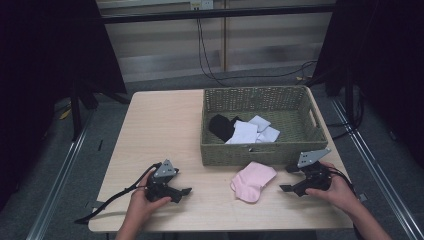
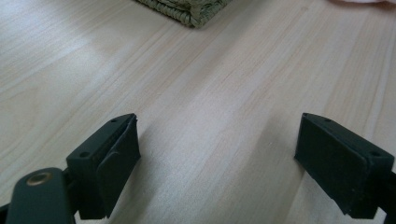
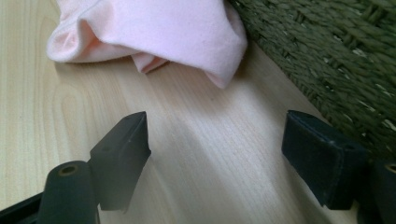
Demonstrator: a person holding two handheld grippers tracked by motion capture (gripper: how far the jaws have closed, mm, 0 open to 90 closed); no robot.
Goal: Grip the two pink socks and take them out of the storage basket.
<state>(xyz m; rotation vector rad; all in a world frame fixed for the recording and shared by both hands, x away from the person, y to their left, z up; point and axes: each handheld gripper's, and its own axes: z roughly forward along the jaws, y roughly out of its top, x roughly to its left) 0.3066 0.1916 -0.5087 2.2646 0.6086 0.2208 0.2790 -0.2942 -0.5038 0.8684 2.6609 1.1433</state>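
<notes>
The left gripper [image 1: 186,191] rested low over the near left part of the wooden table [image 1: 160,125], held in the person's left hand [image 1: 142,205], its jaws spread wide with nothing between them; in the left gripper view only bare wood lay between the jaws, with a corner of the woven basket [image 2: 189,11] ahead and to the left. The right gripper [image 1: 286,188] sat at the near right, gripped by the right hand [image 1: 340,192], its jaws likewise parted and empty; they pointed toward a folded pink cloth [image 1: 252,181] lying on the table just in front of the basket's near wall [image 1: 225,155], between the two grippers but nearer the right one. In the right gripper view the cloth [image 3: 149,32] lay just beyond the jaw tips, apart from them, with the basket's side [image 3: 336,56] close along the right. Inside the basket lay a black cloth [image 1: 221,126] and several white cloths [image 1: 250,132], touching one another; black cables [image 1: 205,55] hung down behind the table.
</notes>
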